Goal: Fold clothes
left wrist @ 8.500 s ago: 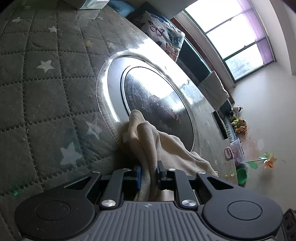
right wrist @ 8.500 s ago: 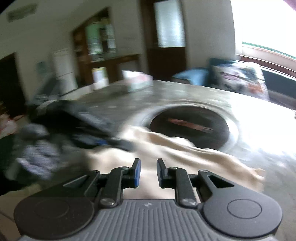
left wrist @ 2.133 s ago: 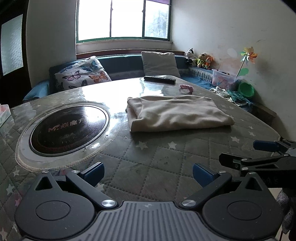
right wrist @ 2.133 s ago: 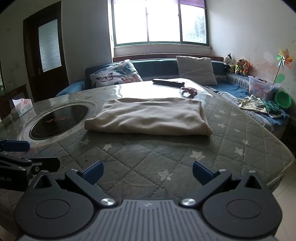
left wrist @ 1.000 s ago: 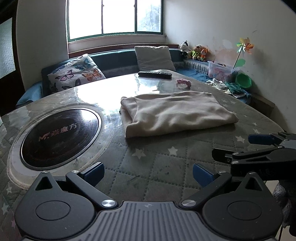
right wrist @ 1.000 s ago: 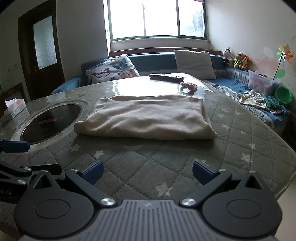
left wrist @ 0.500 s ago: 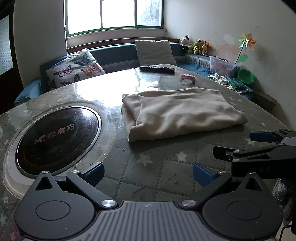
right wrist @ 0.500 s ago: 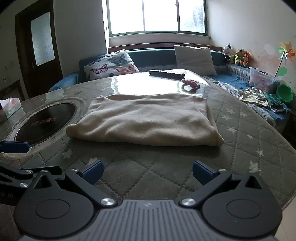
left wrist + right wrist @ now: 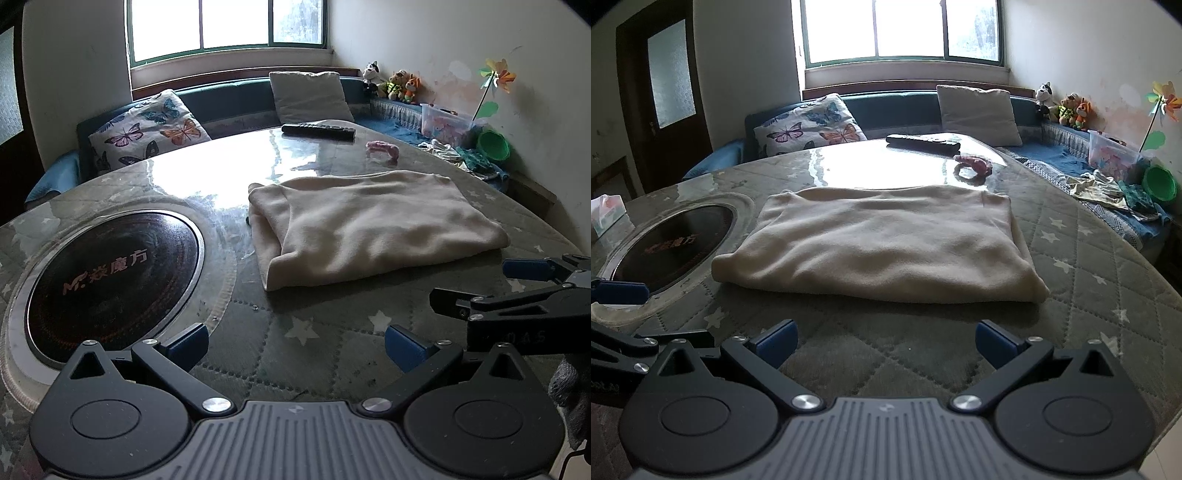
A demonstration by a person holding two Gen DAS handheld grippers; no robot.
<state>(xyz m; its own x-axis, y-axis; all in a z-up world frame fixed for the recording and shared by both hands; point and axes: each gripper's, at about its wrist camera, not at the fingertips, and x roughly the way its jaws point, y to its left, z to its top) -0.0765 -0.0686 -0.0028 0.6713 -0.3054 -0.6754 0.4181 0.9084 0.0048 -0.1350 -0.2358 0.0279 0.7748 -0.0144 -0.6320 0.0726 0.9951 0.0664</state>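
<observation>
Left wrist view: left gripper [image 9: 295, 341] spread wide, holding nothing, low over quilted table [image 9: 332, 354]. Right gripper [image 9: 885, 338] likewise wide and bare. Both nearer cream garment [image 9: 882, 247] than a second ago; garment itself unmoved, folded flat just beside round glass inset [image 9: 107, 284], on window side of both grippers. Judgement: approach for one more fold. Near folded edge of garment free; open tabletop all around it; remote [image 9: 923, 143] and pink loop [image 9: 973, 166] well beyond garment.

Sweater [image 9: 882, 243]: soft matt fleecy cloth. Table [image 9: 1082, 280]: quilted cloth under glossy clear cover. Cooktop [image 9: 107, 280]: glossy glass w/ metal rim.
</observation>
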